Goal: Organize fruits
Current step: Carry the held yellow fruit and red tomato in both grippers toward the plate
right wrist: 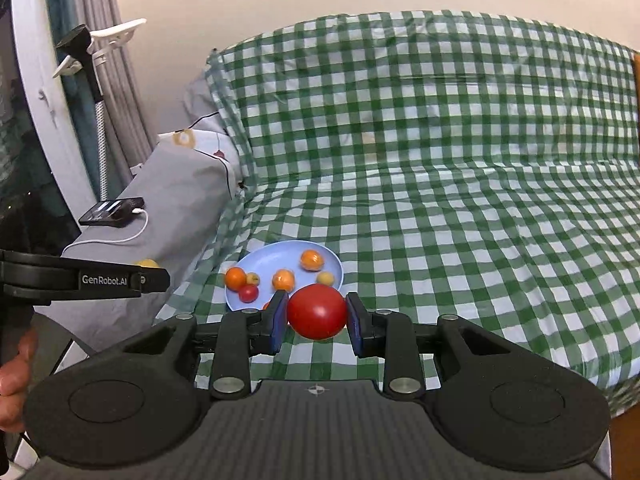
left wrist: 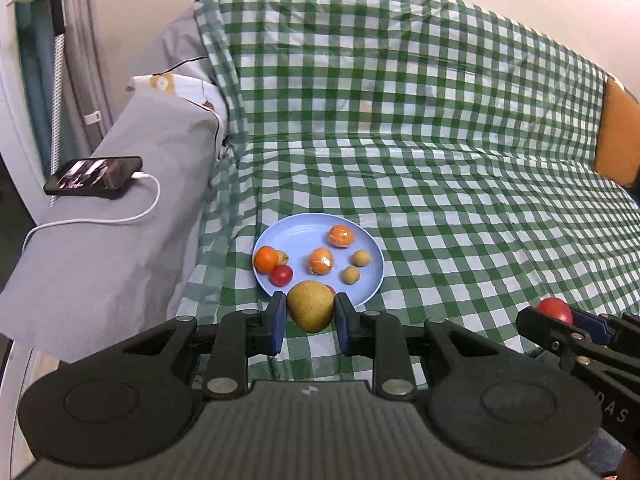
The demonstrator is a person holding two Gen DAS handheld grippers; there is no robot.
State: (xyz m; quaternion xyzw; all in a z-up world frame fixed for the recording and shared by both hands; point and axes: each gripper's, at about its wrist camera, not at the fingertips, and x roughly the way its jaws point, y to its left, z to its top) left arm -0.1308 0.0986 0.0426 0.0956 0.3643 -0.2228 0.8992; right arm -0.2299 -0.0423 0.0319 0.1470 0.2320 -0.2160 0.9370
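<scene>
A blue plate (left wrist: 296,236) lies on the green checked cloth and holds several small fruits: oranges, a small red fruit (left wrist: 281,275) and small yellow ones. My left gripper (left wrist: 311,308) is shut on a yellow pear (left wrist: 310,305), held just above the plate's near rim. My right gripper (right wrist: 317,312) is shut on a red tomato (right wrist: 317,311), held in the air in front of the plate (right wrist: 272,260). The right gripper with its tomato also shows at the right of the left wrist view (left wrist: 554,312). The left gripper shows at the left of the right wrist view (right wrist: 154,278).
The checked cloth (left wrist: 440,160) covers a sofa seat and back. A grey armrest (left wrist: 120,220) at the left carries a phone (left wrist: 94,176) on a white charging cable. A stand with a clamp (right wrist: 92,52) and curtains are behind it.
</scene>
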